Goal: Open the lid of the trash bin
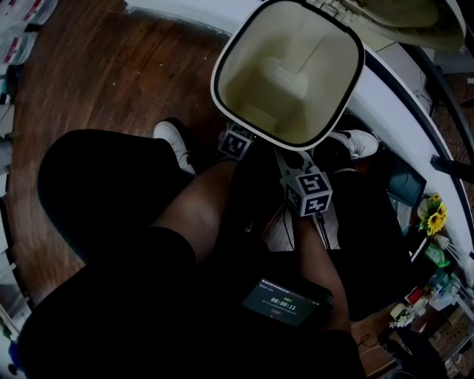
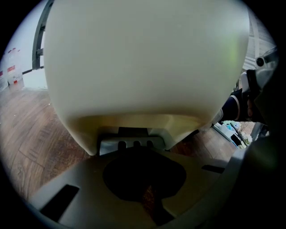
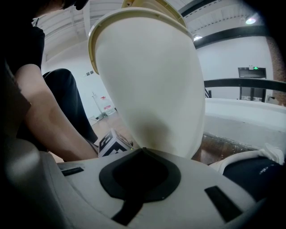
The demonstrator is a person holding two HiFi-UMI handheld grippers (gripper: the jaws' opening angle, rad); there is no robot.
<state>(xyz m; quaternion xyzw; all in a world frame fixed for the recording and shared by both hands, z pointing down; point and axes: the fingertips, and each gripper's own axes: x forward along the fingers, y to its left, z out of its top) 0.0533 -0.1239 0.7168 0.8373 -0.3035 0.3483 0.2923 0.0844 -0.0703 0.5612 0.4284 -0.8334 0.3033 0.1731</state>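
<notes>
The glossy cream, rounded-square plastic trash bin [image 1: 248, 81] gapes open before the left gripper [image 2: 144, 181] and right gripper [image 3: 139, 176], each with jaws pressed together; a small screen [image 1: 284, 302] reads 00:00:11.

Overhead plus low close-ups, shared bin [image 1: 244, 81]

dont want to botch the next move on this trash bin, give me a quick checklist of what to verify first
1. Lid up off the trash bin: ok.
2. Bin mouth unobstructed in the head view: ok.
3. Left gripper right at the grey slotted piece at the bin's foot: ok. Whether it is pressing on it: cannot tell.
4. Left jaws together, holding nothing: ok.
5. Right gripper close to the bin's side wall, jaws together, nothing between: ok.
6. Bin standing square on the wooden floor: cannot tell.
</notes>
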